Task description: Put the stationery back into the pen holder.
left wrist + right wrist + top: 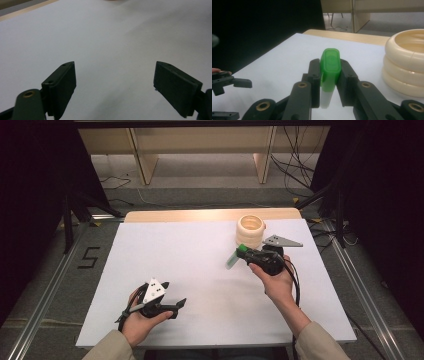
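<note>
Stacked rings (405,65) cut off by right edge.

The high view looks down on the white table (200,270); both gripper views skim it closely.

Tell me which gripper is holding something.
The right gripper: its jaws clamp a green-capped tube near the stacked cream rings. The left gripper stands open over bare white table.

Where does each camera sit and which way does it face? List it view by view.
High view: above the person's side, looking forward and down on the white table; both forearms, left claw, right claw.
Left gripper view: on the left claw, along open jaws over bare table.
Right gripper view: on the right claw, clamping the green-capped tube.
Shared: high and right gripper views show the stacked cream rings.
</note>
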A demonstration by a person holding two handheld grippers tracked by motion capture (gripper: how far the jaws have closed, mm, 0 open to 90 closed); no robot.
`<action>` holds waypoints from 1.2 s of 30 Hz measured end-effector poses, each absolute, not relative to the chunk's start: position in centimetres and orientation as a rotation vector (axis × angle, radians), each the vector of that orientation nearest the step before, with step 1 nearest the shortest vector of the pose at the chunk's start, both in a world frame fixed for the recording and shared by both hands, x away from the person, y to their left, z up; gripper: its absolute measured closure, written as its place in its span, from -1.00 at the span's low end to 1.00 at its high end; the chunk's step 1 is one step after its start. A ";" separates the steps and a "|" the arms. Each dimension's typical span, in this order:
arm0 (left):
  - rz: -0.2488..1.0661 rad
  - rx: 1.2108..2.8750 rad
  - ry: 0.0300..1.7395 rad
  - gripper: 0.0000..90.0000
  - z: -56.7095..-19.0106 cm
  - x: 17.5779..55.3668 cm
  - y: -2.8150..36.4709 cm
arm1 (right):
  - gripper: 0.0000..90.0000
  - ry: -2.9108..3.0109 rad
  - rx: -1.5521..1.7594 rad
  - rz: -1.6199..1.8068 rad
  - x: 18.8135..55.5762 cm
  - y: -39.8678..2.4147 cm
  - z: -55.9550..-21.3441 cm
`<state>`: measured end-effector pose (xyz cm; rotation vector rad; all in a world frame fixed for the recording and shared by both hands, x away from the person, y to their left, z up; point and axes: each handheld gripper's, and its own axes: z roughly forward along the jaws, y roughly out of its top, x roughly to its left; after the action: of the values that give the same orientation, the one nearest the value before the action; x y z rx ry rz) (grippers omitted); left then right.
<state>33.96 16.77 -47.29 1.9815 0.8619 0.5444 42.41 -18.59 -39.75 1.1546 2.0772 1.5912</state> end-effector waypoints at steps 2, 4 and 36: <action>0.545 1.983 0.863 -0.60 -47.3 33.9 16.8 | 0.67 2.071 1.149 1.579 42.5 -18.7 -39.6; 0.543 1.986 0.864 -0.60 -47.4 33.9 16.8 | 0.67 2.061 1.148 1.571 42.6 -18.8 -39.4; 0.536 1.992 0.872 -0.60 -47.6 34.1 16.8 | 0.67 1.940 1.160 1.484 44.1 -20.3 -37.4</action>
<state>34.05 16.78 -47.58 1.9922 0.8721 0.5359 44.14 -20.34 -37.44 1.1603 1.9401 1.4841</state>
